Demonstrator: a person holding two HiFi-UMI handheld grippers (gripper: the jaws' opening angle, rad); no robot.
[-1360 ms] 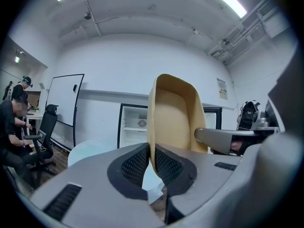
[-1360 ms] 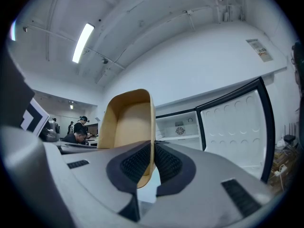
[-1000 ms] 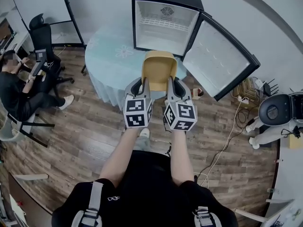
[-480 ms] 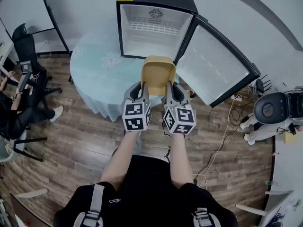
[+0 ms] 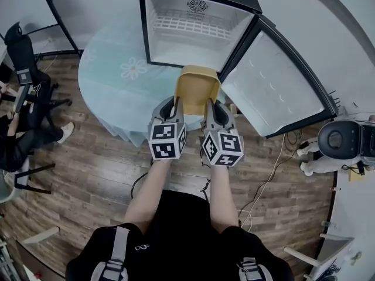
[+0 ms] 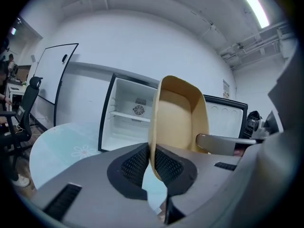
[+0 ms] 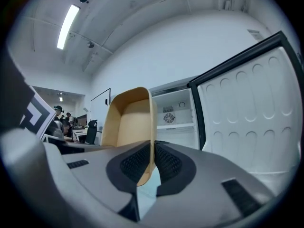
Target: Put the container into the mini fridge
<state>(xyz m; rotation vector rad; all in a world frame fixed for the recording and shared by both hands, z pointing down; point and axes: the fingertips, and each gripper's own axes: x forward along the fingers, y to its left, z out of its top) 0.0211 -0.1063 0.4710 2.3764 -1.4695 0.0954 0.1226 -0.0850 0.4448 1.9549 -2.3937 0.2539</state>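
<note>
Step in hand: carry/approach. The person holds the tan container (image 5: 198, 89) in the air w/ both tools, in front of the open fridge (image 5: 144, 28), not yet inside it.

Left gripper (image 5: 173, 108): jaws nearly together, clamped on the container's left wall; in the left gripper view the pads pinch the thin wall edge. Right gripper (image 5: 212, 108): clamped on the right wall the same way, wall between the pads and pressed by both. Its jaws are opening a touch at this moment, so that grip is prob. the weaker one.

Container is empty as far as the views show, open side up toward the head camera, far end pointing at the fridge. It hangs over the near edge of the round table (image 5: 108, 81) that the fridge stands on, clear of the tabletop, close to the fridge mouth but outside it.

Fridge door (image 5: 275, 86) is swung wide to the right, so nothing blocks the way in. A wire shelf (image 5: 187, 23) sits high at the back; the floor of the compartment below it looks bare.

Next move, as a guess: push both grippers fwd together, keep the container level, stay left of the door edge and under the shelf, lower it onto the fridge floor, then let go on both sides. Uneven travel of the two hands could twist the thin walls or pop one grip off.
</note>
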